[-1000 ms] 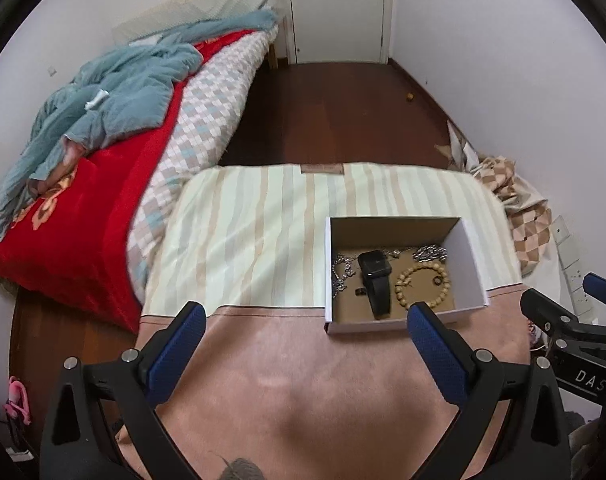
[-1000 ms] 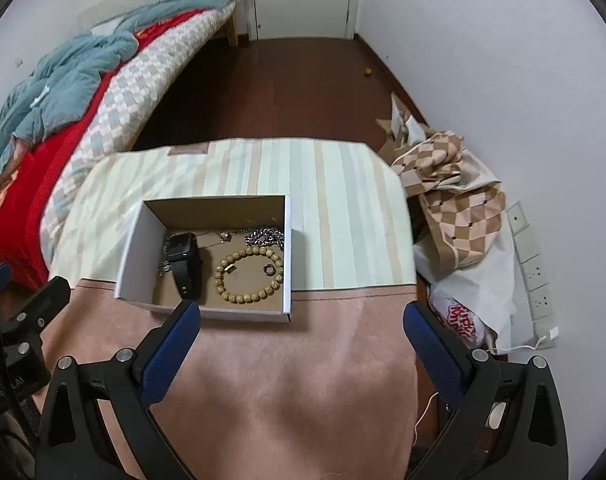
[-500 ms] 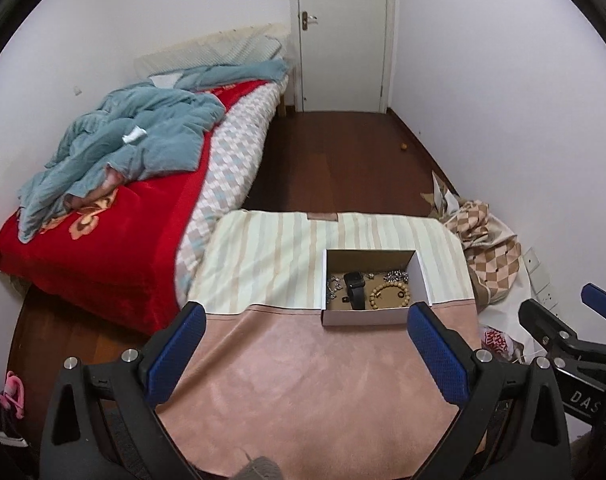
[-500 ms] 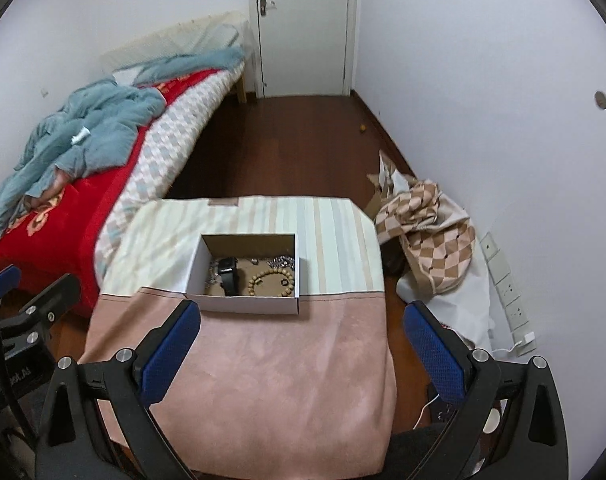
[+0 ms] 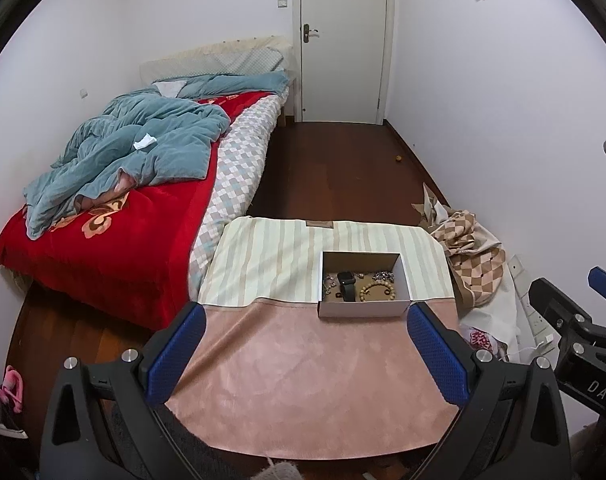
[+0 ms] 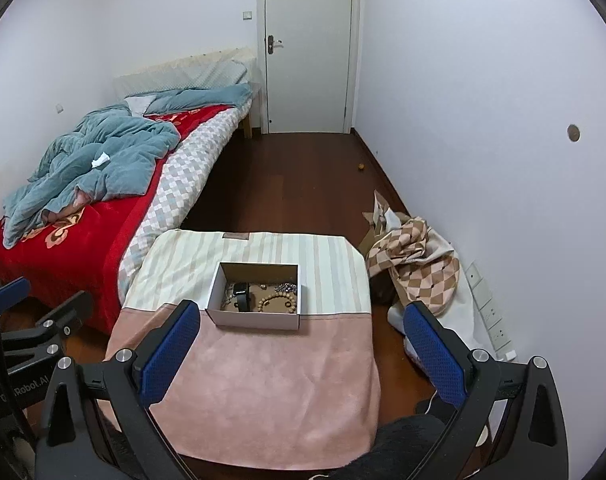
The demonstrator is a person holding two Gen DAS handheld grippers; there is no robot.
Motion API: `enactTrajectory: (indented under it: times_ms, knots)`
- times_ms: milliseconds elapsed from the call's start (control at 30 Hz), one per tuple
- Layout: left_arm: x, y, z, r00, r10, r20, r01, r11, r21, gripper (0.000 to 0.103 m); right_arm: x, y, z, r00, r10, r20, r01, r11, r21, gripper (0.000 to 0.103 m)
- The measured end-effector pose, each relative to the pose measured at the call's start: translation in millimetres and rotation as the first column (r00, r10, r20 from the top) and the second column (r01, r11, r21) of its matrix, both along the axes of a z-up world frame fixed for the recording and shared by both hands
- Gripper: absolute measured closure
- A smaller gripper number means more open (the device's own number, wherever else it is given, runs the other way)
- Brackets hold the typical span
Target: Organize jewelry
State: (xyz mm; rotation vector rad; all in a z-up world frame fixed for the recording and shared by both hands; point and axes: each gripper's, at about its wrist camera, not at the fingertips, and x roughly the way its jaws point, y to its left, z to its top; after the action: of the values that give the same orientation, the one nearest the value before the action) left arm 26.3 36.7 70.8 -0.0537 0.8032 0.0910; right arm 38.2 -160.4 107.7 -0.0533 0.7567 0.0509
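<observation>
Your left gripper [image 5: 303, 354] hangs above the near edge of the table [image 5: 303, 380], its two blue, dimpled rubber pads spread wide with nothing between them. Your right gripper [image 6: 301, 350] is spread the same way, also empty.

Ahead of both grippers, one shallow rectangular white cardboard box [image 5: 363, 308] with a brown inside sits where the soft pink suede-like cloth [image 6: 263, 392] meets the cream striped woven cloth [image 6: 183, 260]. From your left gripper it lies ahead and toward the right pad; from your right gripper, ahead and toward the left pad.

Inside the box, you have one black wristwatch with a square face [image 5: 346, 285], one round bracelet of tan wooden beads [image 5: 377, 291] just beside it, and tangled silver metal chains [image 5: 383, 276] whose number cannot be told.
</observation>
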Motion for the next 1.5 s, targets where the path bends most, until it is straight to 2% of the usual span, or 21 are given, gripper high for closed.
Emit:
enactTrajectory:
  times_ms: [233, 500, 1000, 1300, 1500]
  knots:
    - [1, -2, 2, 1.0, -0.008, -0.011, 0.008, 1.0, -0.003, 0.0, -5, -3, 6, 1.0, 0.006, -0.015, -0.006, 1.0, 0.004, 0.0]
    - [25, -6, -6, 0.999, -0.016, -0.042, 0.015, 1.0, -0.012, 0.0, 16, -6, 2, 1.0, -0.023, -0.019, 0.022, 1.0, -0.009, 0.0]
    - [76, -11, -26, 0.997, 0.031, -0.077, -0.029, 0.999, 0.028, 0.0, 81, -7, -29, 0.995, -0.061, -0.078, 0.057, 0.997, -0.045, 0.0]
    - [92, -14, -48, 0.991, 0.041, -0.13, -0.036, 0.998, 0.042, 0.0, 104, -5, -56, 0.991, -0.057, -0.122, 0.051, 0.997, -0.051, 0.0]
    - [95, -15, -49, 0.991, 0.042, -0.13, -0.036, 0.998, 0.043, 0.0, 110, -5, -65, 0.989, -0.06, -0.139, 0.052, 0.997, -0.059, 0.0]
